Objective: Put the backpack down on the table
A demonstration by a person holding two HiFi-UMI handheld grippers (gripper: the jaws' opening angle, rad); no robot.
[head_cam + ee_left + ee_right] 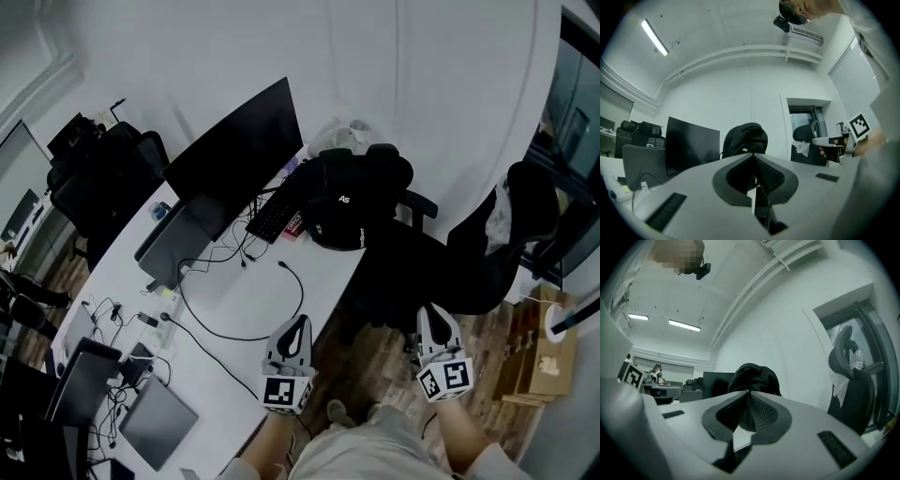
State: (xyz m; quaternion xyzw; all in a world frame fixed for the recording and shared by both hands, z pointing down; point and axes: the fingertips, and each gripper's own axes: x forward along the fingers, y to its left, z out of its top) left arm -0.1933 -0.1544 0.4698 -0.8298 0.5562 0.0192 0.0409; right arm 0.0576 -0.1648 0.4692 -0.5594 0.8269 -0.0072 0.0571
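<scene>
The black backpack (352,202) sits upright at the far end of the white table (253,300), close to its right edge. It also shows straight ahead beyond the jaws in the left gripper view (746,138) and in the right gripper view (757,376). My left gripper (298,323) hovers over the table's near edge, well short of the backpack, shut with nothing in it (753,155). My right gripper (433,314) hangs over the wooden floor to the right of the table, its tips together and empty (747,392).
A black monitor (239,150), a keyboard (275,214), a laptop (178,239) and loose cables (234,333) lie on the table left of the backpack. A black office chair (506,244) stands at the right, with a cardboard bag (548,347) beside it.
</scene>
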